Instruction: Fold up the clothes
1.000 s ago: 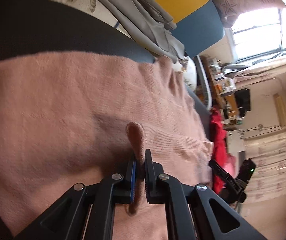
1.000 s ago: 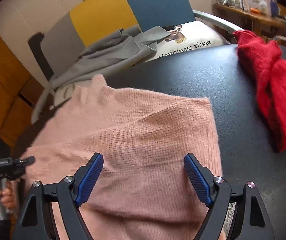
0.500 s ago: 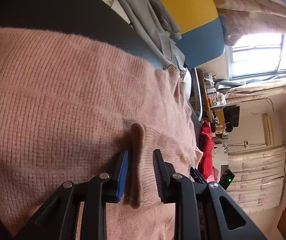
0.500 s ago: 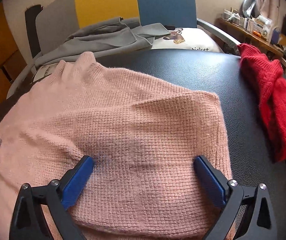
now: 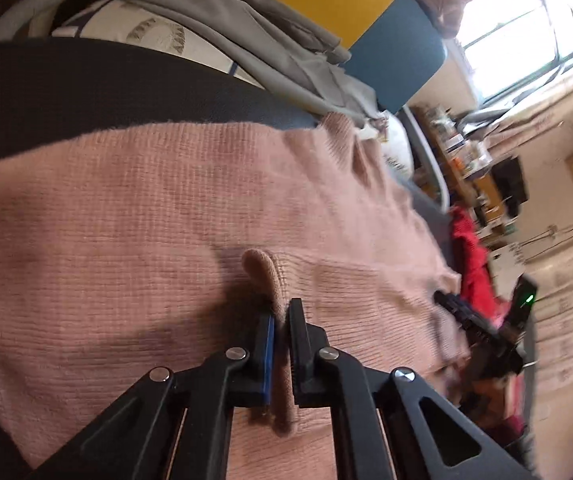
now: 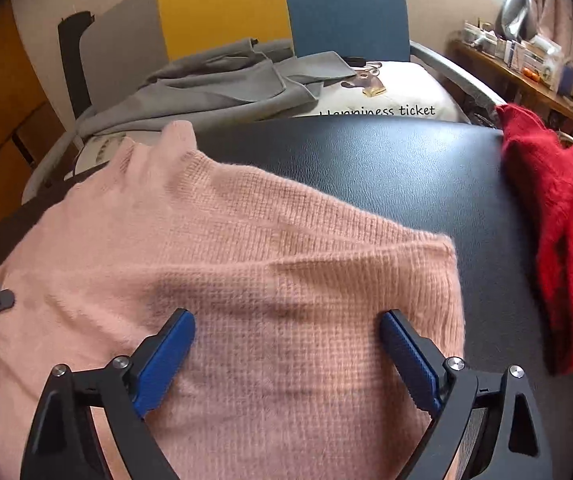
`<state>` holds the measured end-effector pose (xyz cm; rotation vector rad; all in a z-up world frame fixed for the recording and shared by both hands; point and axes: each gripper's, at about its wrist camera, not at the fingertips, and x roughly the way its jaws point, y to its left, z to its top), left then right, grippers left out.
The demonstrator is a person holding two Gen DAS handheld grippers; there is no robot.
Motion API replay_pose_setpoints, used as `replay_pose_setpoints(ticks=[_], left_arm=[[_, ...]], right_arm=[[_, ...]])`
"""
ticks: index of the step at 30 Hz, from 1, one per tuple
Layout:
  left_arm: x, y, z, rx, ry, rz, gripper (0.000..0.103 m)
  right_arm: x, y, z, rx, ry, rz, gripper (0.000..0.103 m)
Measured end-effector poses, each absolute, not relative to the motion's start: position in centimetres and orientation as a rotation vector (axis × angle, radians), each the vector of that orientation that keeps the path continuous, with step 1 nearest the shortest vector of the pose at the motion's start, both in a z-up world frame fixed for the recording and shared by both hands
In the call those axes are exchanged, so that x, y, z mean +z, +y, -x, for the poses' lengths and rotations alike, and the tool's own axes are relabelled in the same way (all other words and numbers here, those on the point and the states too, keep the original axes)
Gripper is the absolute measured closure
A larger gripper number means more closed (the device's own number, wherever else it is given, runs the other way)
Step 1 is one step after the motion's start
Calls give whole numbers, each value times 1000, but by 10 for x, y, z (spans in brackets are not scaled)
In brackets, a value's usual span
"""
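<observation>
The pink sweater (image 6: 246,280) lies spread on the black counter (image 6: 386,168), its collar toward the far edge and its near part under both tools. The left tongs (image 5: 280,320) are clamped on a raised pleat of the knit, which stands up in a narrow ridge between the pads. The right tongs (image 6: 286,344) stand wide apart over the right half of the sweater, their jaws having just been drawing slightly closer, with only flat fabric lying below the gap and nothing pinched. The step in hand looks like gathering a second hold so both sides can be lifted and folded together. To do it well, the right tongs should press down into the knit and close on a pleat level with the left one, so that the fold line runs straight across the garment. Taking too thin a pinch in this fuzzy, stretchy fabric would likely let it slip out. The red garment (image 6: 558,220) heaped at the counter's right edge sits near enough that the fold should be kept clear of it.
</observation>
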<state>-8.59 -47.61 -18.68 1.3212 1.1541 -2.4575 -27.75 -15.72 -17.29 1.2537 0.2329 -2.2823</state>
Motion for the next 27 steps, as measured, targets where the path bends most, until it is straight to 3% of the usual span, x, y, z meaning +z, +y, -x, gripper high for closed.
replay_pose_setpoints(ticks=[12, 21, 22, 27], left_arm=[[-195, -479, 61, -2423, 1128, -1279, 98], [-147, -448, 14, -2457, 1045, -1047, 86], [-142, -438, 12, -2499, 1009, -1049, 86], [-134, -393, 19, -2610, 817, -1132, 86]], right_arm=[[-182, -173, 279, -2298, 343, -1259, 0], [-169, -166, 285, -2229, 285, -1293, 1], [-165, -163, 285, -2212, 260, -1298, 1], [-107, -73, 258, -1954, -291, -1162, 1]])
